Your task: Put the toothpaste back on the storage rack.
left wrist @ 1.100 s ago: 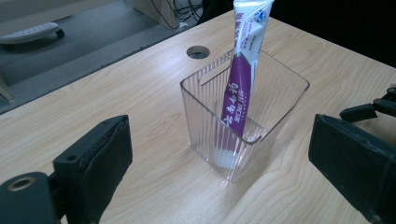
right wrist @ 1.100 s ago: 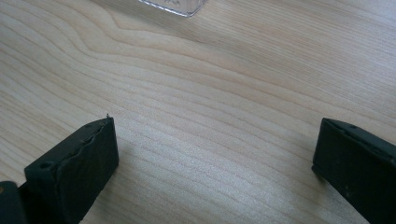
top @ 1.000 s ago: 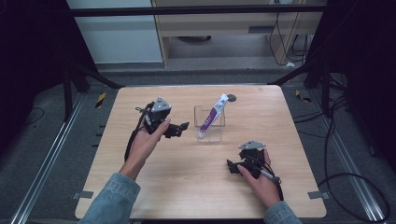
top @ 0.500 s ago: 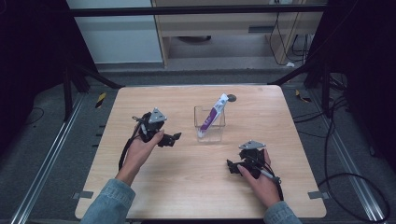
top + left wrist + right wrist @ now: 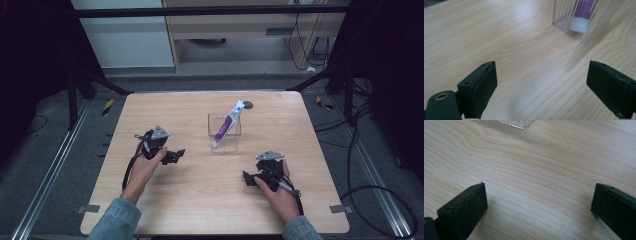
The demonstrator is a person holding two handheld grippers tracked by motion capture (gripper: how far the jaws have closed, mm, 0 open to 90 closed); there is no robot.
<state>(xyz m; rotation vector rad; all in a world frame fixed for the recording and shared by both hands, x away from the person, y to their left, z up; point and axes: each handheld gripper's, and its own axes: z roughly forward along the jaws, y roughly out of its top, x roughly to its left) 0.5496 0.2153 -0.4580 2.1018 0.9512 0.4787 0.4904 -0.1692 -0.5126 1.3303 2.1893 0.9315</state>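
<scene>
Over the last second the left gripper (image 5: 176,155) has drawn back from beside the clear holder (image 5: 224,132) toward the table's (image 5: 200,210) near-left part, and it now sits lower and farther from the holder than it did, while the right gripper (image 5: 248,179) has kept its place near the near-right corner. Both are released: in the left gripper view (image 5: 541,87) the two black jaws stand wide apart over bare wood with nothing between them, and the right gripper view (image 5: 539,207) shows the same, its jaws spread and empty above the grain. There is one holder, a ribbed transparent box standing upright around the middle of the table, slightly toward the far edge; one purple-and-white tube (image 5: 229,123) leans in it, cap end down against the bottom and the other end sticking out over the far rim. In the left gripper view the holder (image 5: 584,22) appears at the top right with the tube's white cap (image 5: 580,25) seen through its wall. Two hands, two grippers, one holder, one tube.
</scene>
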